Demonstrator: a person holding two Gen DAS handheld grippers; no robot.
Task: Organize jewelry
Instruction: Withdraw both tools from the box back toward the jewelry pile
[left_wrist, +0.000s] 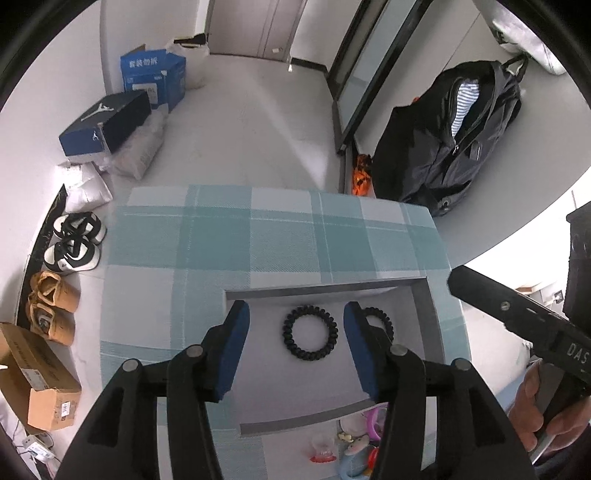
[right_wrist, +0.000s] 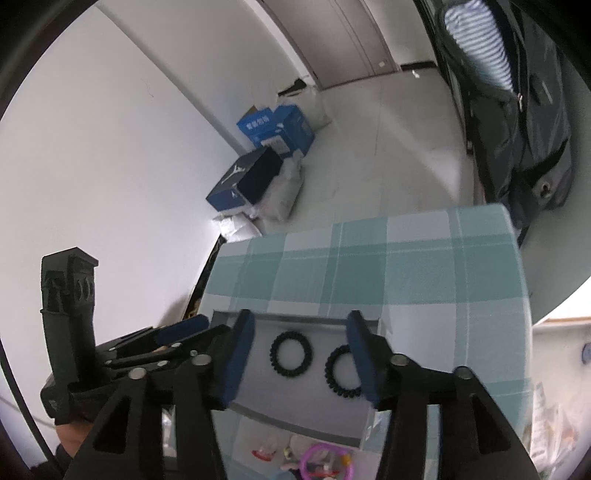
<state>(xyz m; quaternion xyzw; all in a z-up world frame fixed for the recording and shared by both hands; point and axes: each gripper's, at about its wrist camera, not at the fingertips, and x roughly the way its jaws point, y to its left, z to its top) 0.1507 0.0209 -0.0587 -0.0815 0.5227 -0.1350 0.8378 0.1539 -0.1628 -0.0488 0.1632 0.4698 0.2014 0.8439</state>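
Left hand-held gripper (left_wrist: 295, 343) and right hand-held gripper (right_wrist: 301, 354) both hung released and empty over the gray tray (left_wrist: 424, 325) on the plaid counter (left_wrist: 258, 236). Two black coil hair ties (left_wrist: 311, 333) (right_wrist: 342, 371) already lay inside. Colorful trinkets (left_wrist: 354, 443) below the tray looked unsorted, so I'd judge the job partly done.

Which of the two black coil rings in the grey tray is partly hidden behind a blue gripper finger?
The right-hand black coil ring: a blue finger covers part of it, while the other ring lies fully visible.
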